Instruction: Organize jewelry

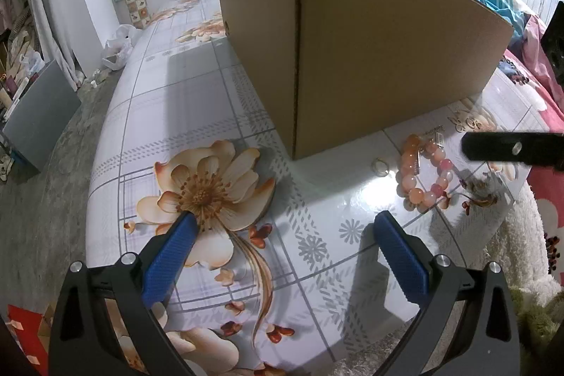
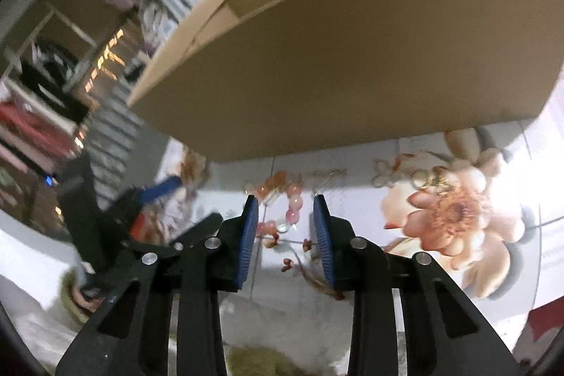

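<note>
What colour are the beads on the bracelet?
Orange and pink beads on the bracelet, clearest in the left wrist view.

The table (image 1: 197,87) has a shiny cloth with big flowers on it. A big brown box (image 1: 352,59) stands on the table. Just in front of the box lie a pink bead bracelet (image 1: 423,171) and a small ring (image 1: 380,165), side by side.

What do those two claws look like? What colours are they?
Both look the same. The left claw has two flat fingers covered in bright blue ridged rubber pads, fixed to chunky black plastic arms with long cut-out slots and round silver bolts. The right claw is its twin: blue ridged pads, black frame, shiny silver bolts. No cables or sleeves show.
</note>
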The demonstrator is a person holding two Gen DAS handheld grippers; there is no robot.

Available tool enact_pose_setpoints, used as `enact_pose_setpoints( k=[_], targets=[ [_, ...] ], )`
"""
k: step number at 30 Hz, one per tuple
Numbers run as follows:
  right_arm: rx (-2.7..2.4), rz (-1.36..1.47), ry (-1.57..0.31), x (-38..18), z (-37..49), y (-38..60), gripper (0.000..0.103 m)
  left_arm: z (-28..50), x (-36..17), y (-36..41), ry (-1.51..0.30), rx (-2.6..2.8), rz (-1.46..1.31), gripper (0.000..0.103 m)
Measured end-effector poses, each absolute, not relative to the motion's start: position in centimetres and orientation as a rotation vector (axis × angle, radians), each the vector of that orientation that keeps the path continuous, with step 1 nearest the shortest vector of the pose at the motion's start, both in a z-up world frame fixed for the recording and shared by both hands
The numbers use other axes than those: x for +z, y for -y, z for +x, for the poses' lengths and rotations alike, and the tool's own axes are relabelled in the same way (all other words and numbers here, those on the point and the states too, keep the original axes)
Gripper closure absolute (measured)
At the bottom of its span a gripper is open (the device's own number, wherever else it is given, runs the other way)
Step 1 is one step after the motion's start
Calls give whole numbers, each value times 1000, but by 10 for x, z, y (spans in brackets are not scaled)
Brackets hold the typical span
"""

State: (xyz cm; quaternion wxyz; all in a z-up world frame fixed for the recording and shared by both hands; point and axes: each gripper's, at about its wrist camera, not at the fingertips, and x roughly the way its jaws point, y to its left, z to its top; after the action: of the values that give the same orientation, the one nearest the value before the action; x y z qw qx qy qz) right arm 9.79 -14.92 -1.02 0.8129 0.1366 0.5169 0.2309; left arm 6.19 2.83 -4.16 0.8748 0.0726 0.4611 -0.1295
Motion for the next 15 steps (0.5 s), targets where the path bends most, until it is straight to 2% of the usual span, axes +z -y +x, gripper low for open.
enact_pose_setpoints(
  k=[6,11,13,15],
  targets=[
    [435,140,-1113,-14,101,125,86,61,-42,-28,-958,-268,150,4],
    [411,89,-1103,-12,102,118,86,60,-42,-27,-952,-266,148,4],
    [404,66,-1104,-13,101,111,95,60,-42,-27,-950,-267,148,4],
    [401,70,-1101,-13,101,111,96,59,-41,-27,-949,-267,148,4]
  ],
)
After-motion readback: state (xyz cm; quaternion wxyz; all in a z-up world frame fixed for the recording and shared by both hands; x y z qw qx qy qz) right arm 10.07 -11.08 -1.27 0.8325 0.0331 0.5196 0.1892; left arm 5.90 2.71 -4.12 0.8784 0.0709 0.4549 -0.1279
